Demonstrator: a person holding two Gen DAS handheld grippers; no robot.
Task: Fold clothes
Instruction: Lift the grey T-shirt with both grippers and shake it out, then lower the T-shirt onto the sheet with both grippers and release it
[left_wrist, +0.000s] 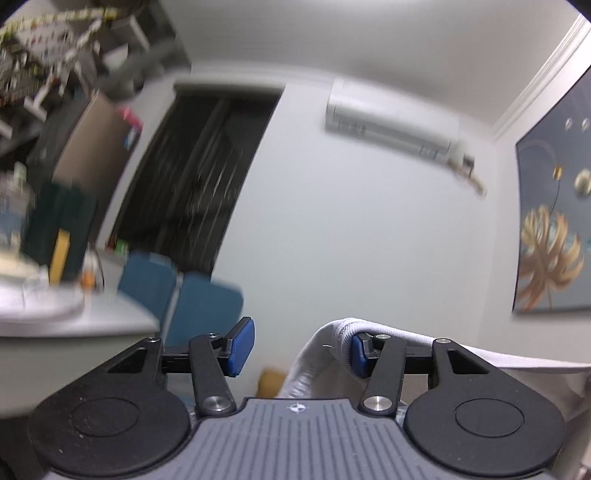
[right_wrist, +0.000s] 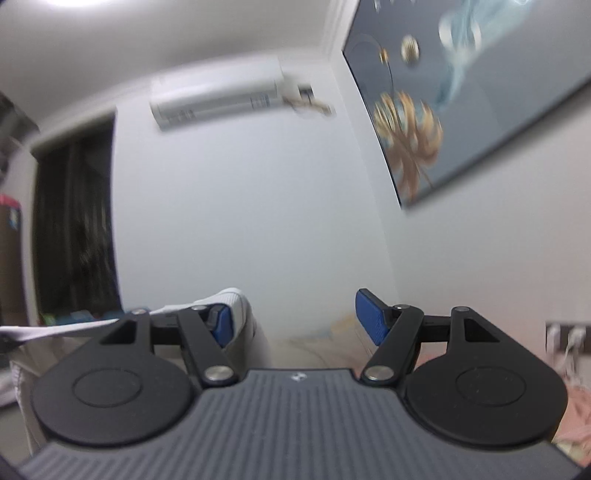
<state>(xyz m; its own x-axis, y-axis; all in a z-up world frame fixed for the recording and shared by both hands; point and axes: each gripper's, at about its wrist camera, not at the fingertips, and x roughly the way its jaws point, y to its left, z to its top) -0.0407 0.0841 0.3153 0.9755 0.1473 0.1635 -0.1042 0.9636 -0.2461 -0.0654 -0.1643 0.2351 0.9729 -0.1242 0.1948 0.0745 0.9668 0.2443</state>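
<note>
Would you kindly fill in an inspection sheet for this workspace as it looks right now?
Surface: grey table at left, blurred.
Job's things: white garment hooked over one blue pad of each gripper, stretched between them; ribbed hem visible.
Clutter: blurred items on the table; cannot tell what they are.
Grippers: left gripper open, garment draped on one of its fingers; right gripper open, same.
Cables: nothing seen.
Surroundings: air conditioner on the white wall, dark doorway, painting with gold leaves, blue chairs.
</note>
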